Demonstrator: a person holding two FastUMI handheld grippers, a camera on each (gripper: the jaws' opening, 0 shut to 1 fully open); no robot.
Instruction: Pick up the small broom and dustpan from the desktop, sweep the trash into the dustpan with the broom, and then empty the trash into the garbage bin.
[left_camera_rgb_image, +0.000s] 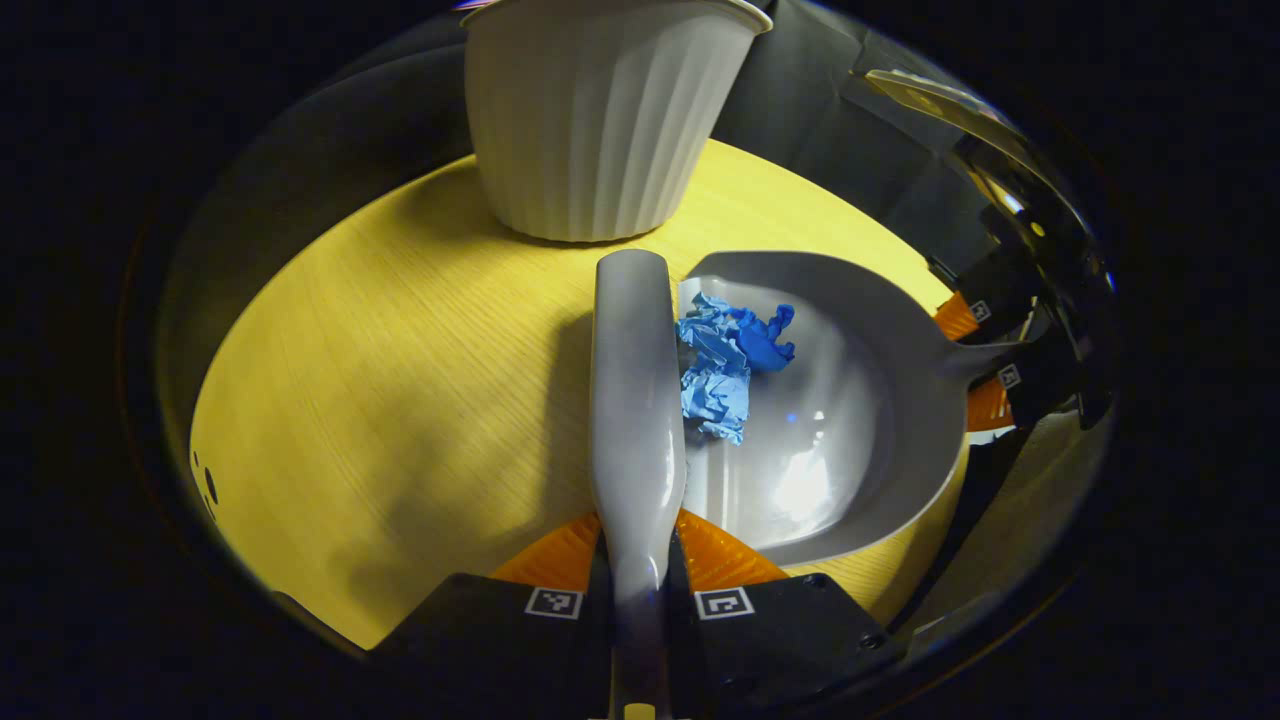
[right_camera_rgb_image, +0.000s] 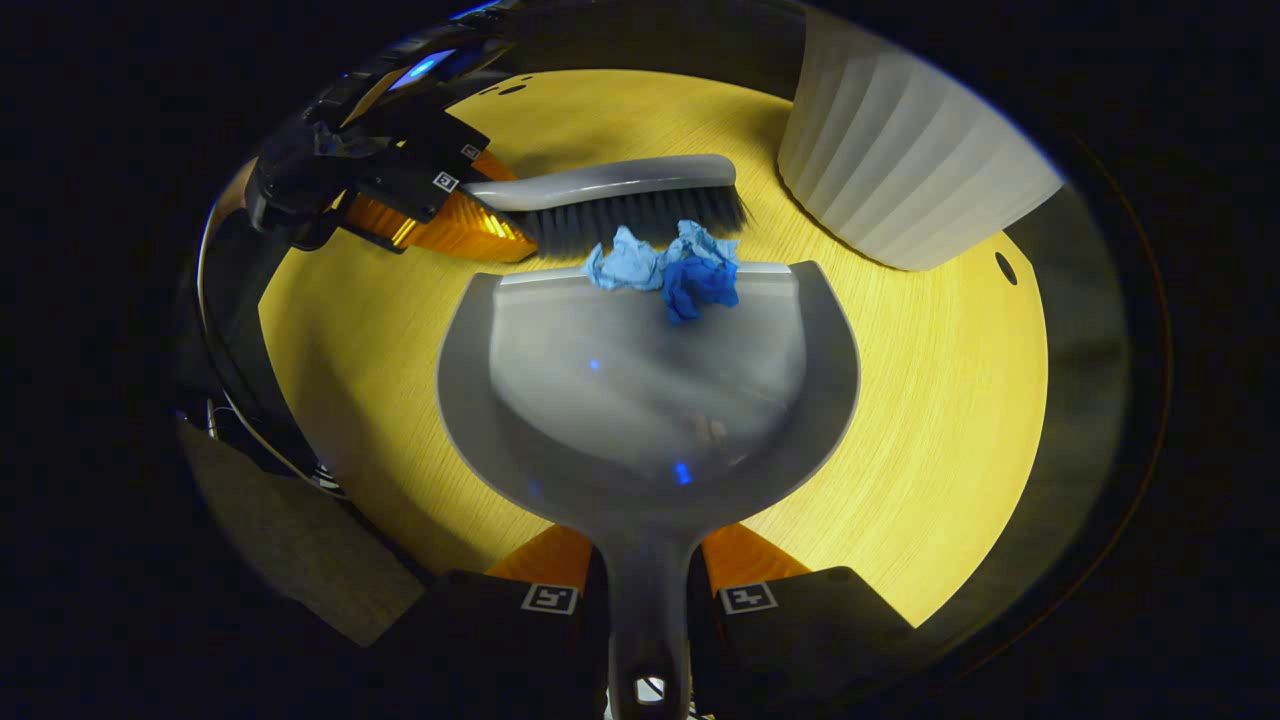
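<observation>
The yellow wooden desktop (right_camera_rgb_image: 950, 400) carries everything, and the ribbed white garbage bin (left_camera_rgb_image: 600, 120) stands on it at the far side, just beyond the broom's tip in the left gripper view and to the upper right of the dustpan in the right gripper view.

The grey dustpan (right_camera_rgb_image: 650, 380) lies flat with its mouth pointing away from the right gripper (right_camera_rgb_image: 648, 598), whose 2 fingers are clamped on the pan's handle. The pan's long axis runs straight out along that gripper.

The small broom (right_camera_rgb_image: 620, 195) lies crosswise to that axis, its bristles parallel to the pan's front lip and just beyond it. The left gripper (left_camera_rgb_image: 638, 603) grasps the broom's handle, both fingers pressing on it.

The crumpled blue paper trash (right_camera_rgb_image: 670, 270) sits right at the lip, touching the bristles on one side and resting over the pan's edge on the other (in the left gripper view it looks already inside the pan's mouth).

By my judgement the coming move turns on this: the trash lies between bristles and pan, so 1 short stroke of the broom toward the right gripper should seat it deep in the pan before lifting toward the bin.
</observation>
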